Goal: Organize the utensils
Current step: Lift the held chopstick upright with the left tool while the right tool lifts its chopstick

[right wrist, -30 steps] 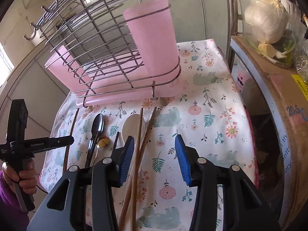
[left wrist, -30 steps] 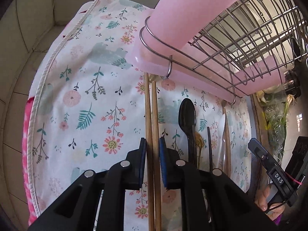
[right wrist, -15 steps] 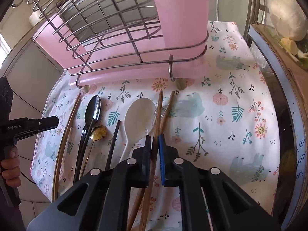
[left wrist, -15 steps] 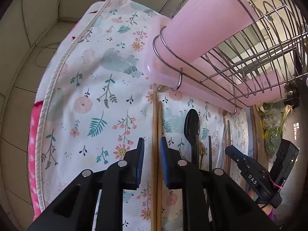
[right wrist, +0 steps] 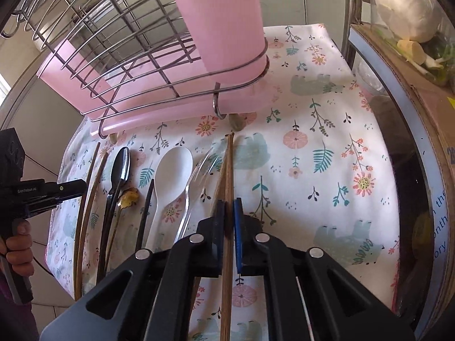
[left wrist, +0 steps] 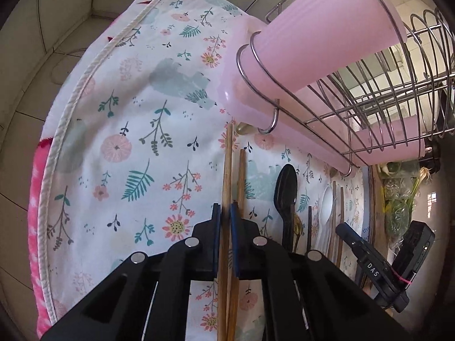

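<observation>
My left gripper (left wrist: 224, 216) is shut on a pair of wooden chopsticks (left wrist: 227, 170) lying on the floral cloth (left wrist: 128, 142). My right gripper (right wrist: 229, 213) is shut on another pair of wooden chopsticks (right wrist: 228, 164). Between the two pairs lie a black spoon (right wrist: 119, 167), a white spoon (right wrist: 170, 176), a clear plastic fork (right wrist: 199, 170), a gold-headed utensil (right wrist: 128, 196) and a black stick (right wrist: 146, 199). A pink utensil cup (left wrist: 321, 28) stands in the wire dish rack (left wrist: 384, 99), also seen in the right wrist view (right wrist: 221, 14).
The rack's pink drip tray (right wrist: 159, 113) sits just beyond the utensils. A cardboard box (right wrist: 421, 113) with bagged vegetables (right wrist: 403, 8) stands at the right of the cloth. A pink towel (left wrist: 37, 199) lies under the cloth's left edge.
Both grippers moved forward and closed: the left from slightly open around its chopsticks to shut on them, the right from wide open to shut on its pair.
</observation>
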{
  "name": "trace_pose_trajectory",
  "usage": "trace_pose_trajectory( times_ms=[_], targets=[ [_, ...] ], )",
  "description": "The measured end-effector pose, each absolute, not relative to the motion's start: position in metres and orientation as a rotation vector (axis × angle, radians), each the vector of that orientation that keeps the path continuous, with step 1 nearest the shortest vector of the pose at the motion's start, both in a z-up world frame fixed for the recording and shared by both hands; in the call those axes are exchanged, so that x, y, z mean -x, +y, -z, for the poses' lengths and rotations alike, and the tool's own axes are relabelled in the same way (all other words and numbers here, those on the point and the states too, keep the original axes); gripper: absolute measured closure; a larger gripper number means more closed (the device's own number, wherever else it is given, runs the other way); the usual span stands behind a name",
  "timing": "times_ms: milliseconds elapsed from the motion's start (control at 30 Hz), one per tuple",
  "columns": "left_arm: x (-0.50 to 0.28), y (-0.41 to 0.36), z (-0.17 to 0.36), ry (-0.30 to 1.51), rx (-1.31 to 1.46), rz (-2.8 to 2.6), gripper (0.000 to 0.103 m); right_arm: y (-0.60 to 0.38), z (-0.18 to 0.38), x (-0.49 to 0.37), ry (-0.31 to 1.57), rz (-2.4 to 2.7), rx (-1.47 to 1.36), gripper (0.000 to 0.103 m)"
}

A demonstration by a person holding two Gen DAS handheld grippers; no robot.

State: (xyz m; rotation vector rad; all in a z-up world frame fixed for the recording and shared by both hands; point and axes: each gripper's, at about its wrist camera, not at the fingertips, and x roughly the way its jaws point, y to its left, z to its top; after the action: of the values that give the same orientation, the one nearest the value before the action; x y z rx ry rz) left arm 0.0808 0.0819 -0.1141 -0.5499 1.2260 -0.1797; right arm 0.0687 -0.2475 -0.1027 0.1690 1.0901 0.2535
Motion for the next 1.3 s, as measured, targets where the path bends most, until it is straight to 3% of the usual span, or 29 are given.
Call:
trace_pose_trajectory(
  times_ms=[400, 800, 1300],
  targets=[
    [-0.088, 0.051, 0.117, 1.257, 0.355, 0.131, 0.097, -0.250, 0.113, -0.078, 1.132, -0.211, -0.154, 0.096],
    [-0.067, 0.055, 0.080, 1.142, 0.311, 0.151, 0.097, -0.252, 0.113, -0.084, 1.131, -0.207, -0.150, 0.097],
    [-0.019, 0.066, -0.010, 0.840, 0.309, 0.189, 0.097, -0.290, 0.028, -0.027, 0.810, -0.246, -0.249, 0.097]
  ],
)
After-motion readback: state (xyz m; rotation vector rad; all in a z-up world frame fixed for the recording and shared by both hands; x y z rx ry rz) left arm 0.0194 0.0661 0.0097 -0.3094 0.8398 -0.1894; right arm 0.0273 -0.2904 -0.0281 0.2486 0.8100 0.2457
